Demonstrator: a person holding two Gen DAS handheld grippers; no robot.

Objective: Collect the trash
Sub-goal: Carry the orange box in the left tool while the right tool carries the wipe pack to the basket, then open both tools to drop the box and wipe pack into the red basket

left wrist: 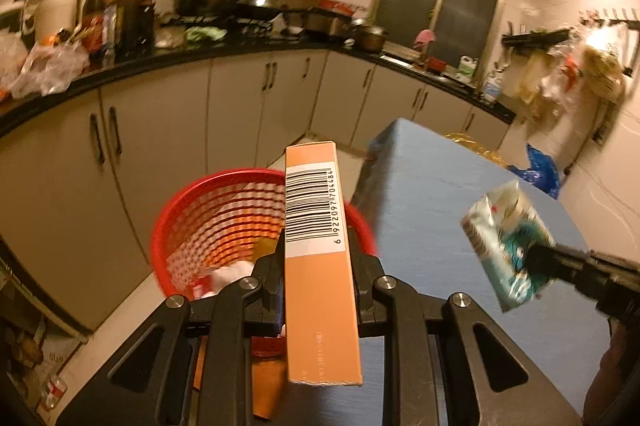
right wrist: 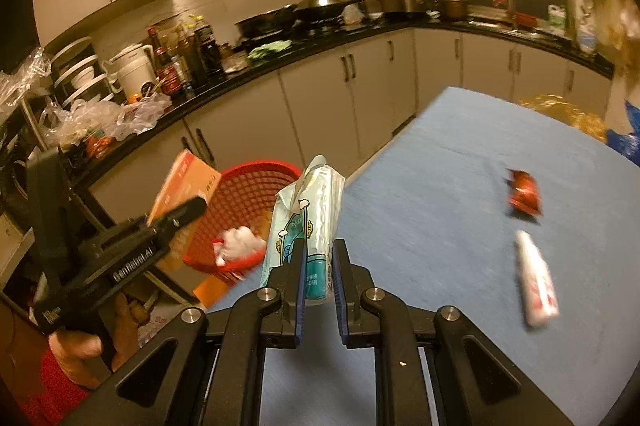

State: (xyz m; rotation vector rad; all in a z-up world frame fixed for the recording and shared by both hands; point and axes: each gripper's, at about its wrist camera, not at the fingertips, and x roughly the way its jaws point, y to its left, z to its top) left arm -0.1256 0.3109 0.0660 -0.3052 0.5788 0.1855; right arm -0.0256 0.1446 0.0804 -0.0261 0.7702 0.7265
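- Fingers of the left gripper [left wrist: 318, 266] clamp an orange box [left wrist: 318, 246] above the red basket [left wrist: 180, 226].
- Right gripper [right wrist: 318, 262] pinches a teal packet [right wrist: 308, 226] over the blue counter [right wrist: 440, 186] edge.
- Basket already holds white scraps; a red wrapper [right wrist: 524, 192] and white tube [right wrist: 536, 280] remain uncollected.

Each camera rides on its own tool and looks forward and down along the fingers, close enough that they fill the bottom of the frame. Both face the kitchen counter [left wrist: 224, 54] across the room. They share the red basket [left wrist: 224, 226] at centre-left and the blue table [right wrist: 460, 186] spreading right.
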